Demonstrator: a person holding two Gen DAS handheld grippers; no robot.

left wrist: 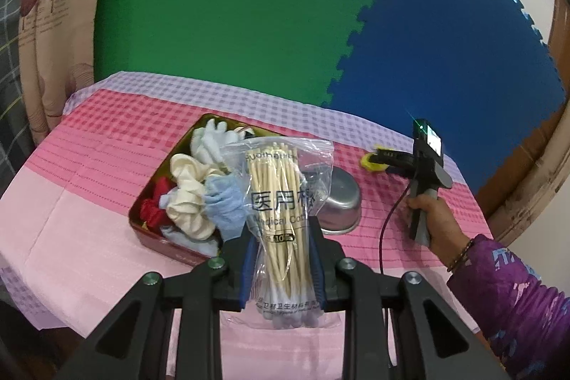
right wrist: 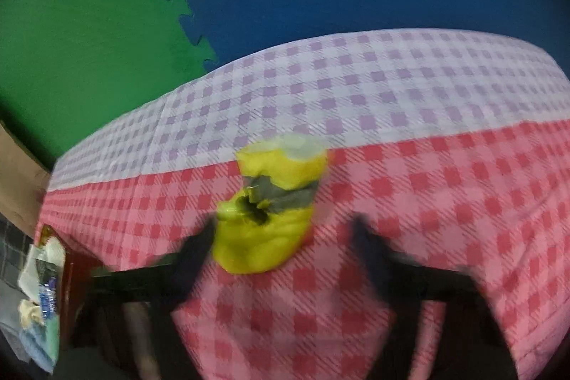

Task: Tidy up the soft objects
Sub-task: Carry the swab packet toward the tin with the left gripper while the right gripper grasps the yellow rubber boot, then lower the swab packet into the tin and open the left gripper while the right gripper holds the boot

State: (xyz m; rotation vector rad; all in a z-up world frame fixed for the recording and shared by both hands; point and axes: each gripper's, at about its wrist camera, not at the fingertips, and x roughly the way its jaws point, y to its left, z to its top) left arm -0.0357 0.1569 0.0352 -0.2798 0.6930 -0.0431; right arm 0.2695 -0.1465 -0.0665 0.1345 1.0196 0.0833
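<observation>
My left gripper [left wrist: 283, 267] is shut on a clear plastic bag of cotton swabs [left wrist: 283, 205], held upright above the table's near side. Behind it a red tin tray [left wrist: 156, 239] holds several soft items: white, cream, red and light blue scrunchies and cloths [left wrist: 188, 198]. My right gripper [right wrist: 285, 241] is open, blurred by motion, its fingers on either side of a yellow soft object with a grey band [right wrist: 272, 205] lying on the checked tablecloth. In the left wrist view the right gripper [left wrist: 383, 162] reaches that yellow object [left wrist: 368, 161].
A steel bowl [left wrist: 340, 205] stands upside down right of the tray. The tablecloth [left wrist: 89, 219] is pink, red-checked and lilac-checked. Green and blue foam mats [left wrist: 249, 6] cover the floor beyond. A curtain [left wrist: 46, 24] hangs at left. The tray's edge shows at far left [right wrist: 67, 273].
</observation>
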